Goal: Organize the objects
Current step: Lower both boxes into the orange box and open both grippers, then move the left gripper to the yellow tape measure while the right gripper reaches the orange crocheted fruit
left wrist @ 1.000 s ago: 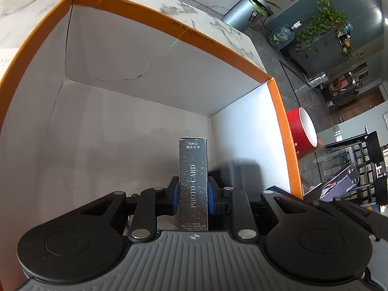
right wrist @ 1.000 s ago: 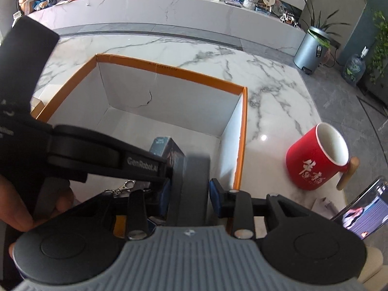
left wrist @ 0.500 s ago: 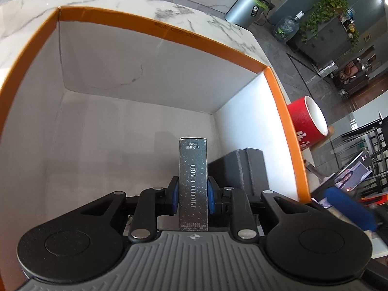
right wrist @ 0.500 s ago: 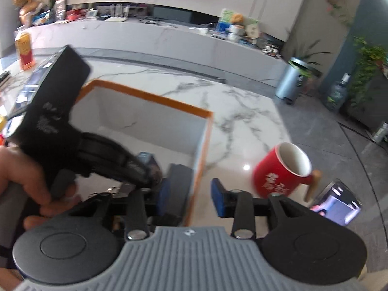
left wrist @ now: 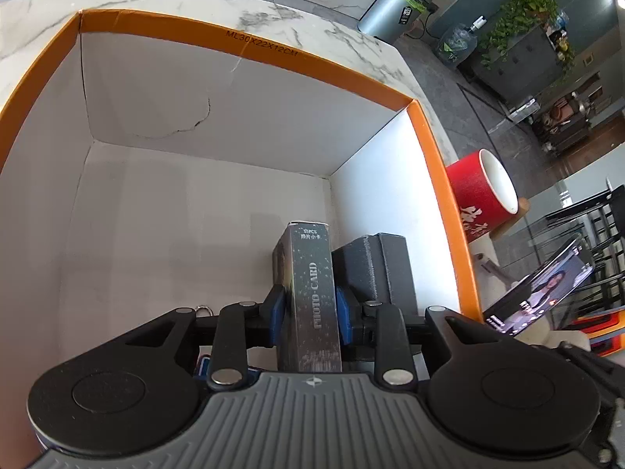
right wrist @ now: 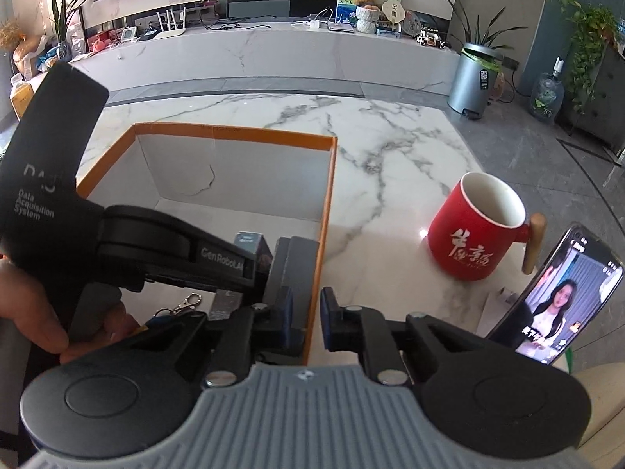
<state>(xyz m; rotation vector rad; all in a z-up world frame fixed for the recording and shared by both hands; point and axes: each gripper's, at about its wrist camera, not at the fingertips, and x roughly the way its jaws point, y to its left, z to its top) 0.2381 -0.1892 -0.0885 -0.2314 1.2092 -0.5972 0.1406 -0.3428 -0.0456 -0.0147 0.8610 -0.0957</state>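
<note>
My left gripper is shut on a grey "PHOTO-CARD" box and holds it upright inside the orange-rimmed white box, near its right wall. A dark grey case stands beside it against that wall. My right gripper is open and empty, raised above the box's right wall. The left gripper with the card box and the grey case show in the right wrist view.
A red mug with a wooden handle stands on the marble table right of the box. A phone leans upright at the far right. A key clasp lies in the box.
My right gripper has let go of the dark grey case, left it standing in the box and drawn back and up. My left gripper has lifted slightly with the card box.
</note>
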